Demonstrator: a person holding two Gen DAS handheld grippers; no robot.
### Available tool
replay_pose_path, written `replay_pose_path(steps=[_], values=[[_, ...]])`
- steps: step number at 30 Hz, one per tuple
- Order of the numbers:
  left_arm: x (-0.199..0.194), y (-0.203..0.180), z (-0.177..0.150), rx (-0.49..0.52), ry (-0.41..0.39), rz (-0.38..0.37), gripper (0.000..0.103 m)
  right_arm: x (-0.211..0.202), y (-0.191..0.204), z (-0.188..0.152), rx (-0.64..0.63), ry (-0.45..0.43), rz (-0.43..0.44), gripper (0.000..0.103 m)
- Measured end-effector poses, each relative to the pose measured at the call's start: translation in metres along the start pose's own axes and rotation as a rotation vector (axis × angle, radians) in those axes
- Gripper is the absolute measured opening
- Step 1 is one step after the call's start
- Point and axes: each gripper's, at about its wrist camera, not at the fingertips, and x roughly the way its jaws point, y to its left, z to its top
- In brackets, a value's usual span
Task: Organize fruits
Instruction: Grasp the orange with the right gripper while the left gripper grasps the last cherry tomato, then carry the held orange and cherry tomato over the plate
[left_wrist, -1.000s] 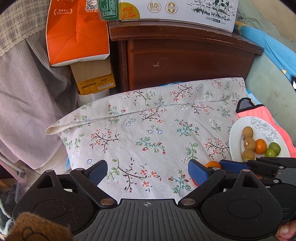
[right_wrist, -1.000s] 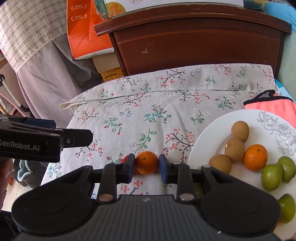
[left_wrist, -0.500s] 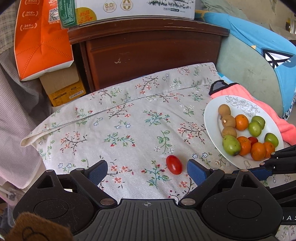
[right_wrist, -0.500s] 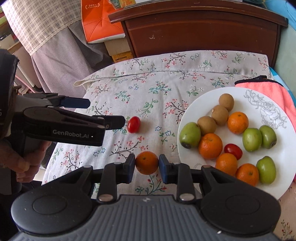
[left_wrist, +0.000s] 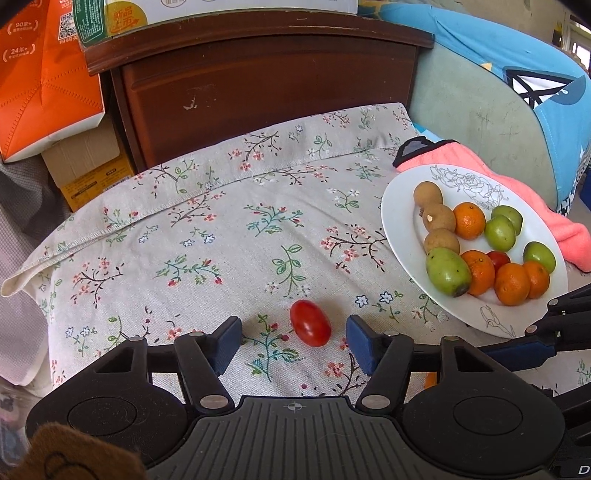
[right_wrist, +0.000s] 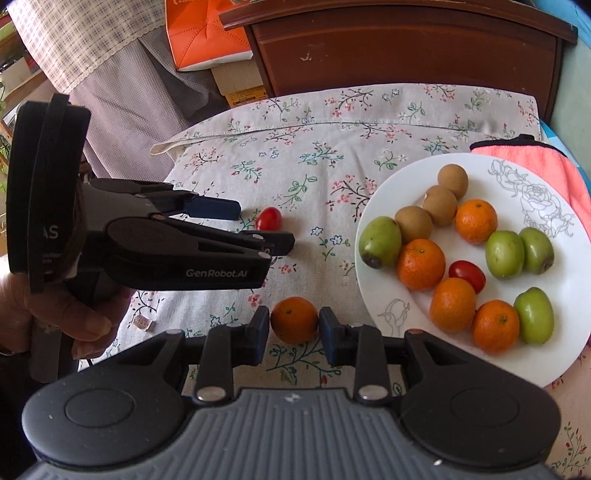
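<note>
Across the floral cloth (left_wrist: 229, 236), the white plate (right_wrist: 565, 295) sits at my right, crowded with fruit. My right gripper (right_wrist: 294, 325) pinches a mandarin (right_wrist: 294, 319); its jaws are easing apart. My left gripper (left_wrist: 293, 341) is closing around the cherry tomato (left_wrist: 310, 322), untouched; a glancing pad could roll it away.

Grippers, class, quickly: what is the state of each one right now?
Left gripper: jaws closing around the cherry tomato, pads not yet touching it.
Right gripper: shut on a small orange.
</note>
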Motion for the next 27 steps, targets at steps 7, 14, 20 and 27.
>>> replay_pose_path(steps=[7, 14, 20, 27], values=[[0.000, -0.002, 0.002, 0.000, -0.017, -0.016, 0.035, 0.003, 0.001, 0.000, -0.011, 0.005, 0.000, 0.031], [-0.002, 0.000, 0.004, -0.032, -0.011, -0.029, 0.019, 0.006, 0.001, -0.001, -0.015, 0.014, -0.003, 0.029], [-0.010, 0.000, 0.013, -0.052, -0.030, -0.037, 0.019, -0.006, -0.001, 0.005, 0.005, -0.025, 0.012, 0.029], [-0.029, -0.003, 0.038, -0.104, -0.111, -0.076, 0.019, -0.037, -0.022, 0.023, 0.083, -0.137, -0.018, 0.029]])
